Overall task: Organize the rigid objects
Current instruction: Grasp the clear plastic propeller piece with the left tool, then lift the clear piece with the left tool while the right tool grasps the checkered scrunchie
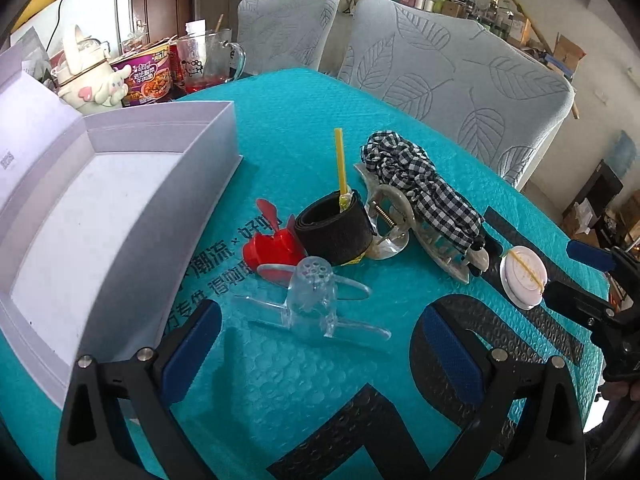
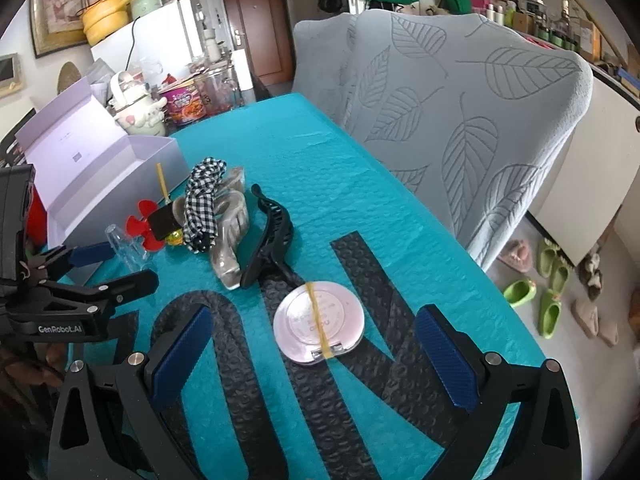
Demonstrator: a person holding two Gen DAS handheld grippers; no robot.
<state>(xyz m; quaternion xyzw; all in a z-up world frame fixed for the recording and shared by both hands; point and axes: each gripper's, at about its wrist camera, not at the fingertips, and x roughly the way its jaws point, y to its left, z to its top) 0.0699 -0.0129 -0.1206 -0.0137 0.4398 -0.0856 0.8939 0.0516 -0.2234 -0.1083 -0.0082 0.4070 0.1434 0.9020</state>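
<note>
On left gripper (image 2: 116, 266), "GenRobot.AI" lettering

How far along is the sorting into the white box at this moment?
Nothing looks done: the white box shows a bare floor. Nothing is in hand either; the left gripper and right gripper are both open. Left on the teal mat: the clear propeller piece, red propeller, black roll, hair claws under the gingham scrunchie, and the round pink compact.
</note>
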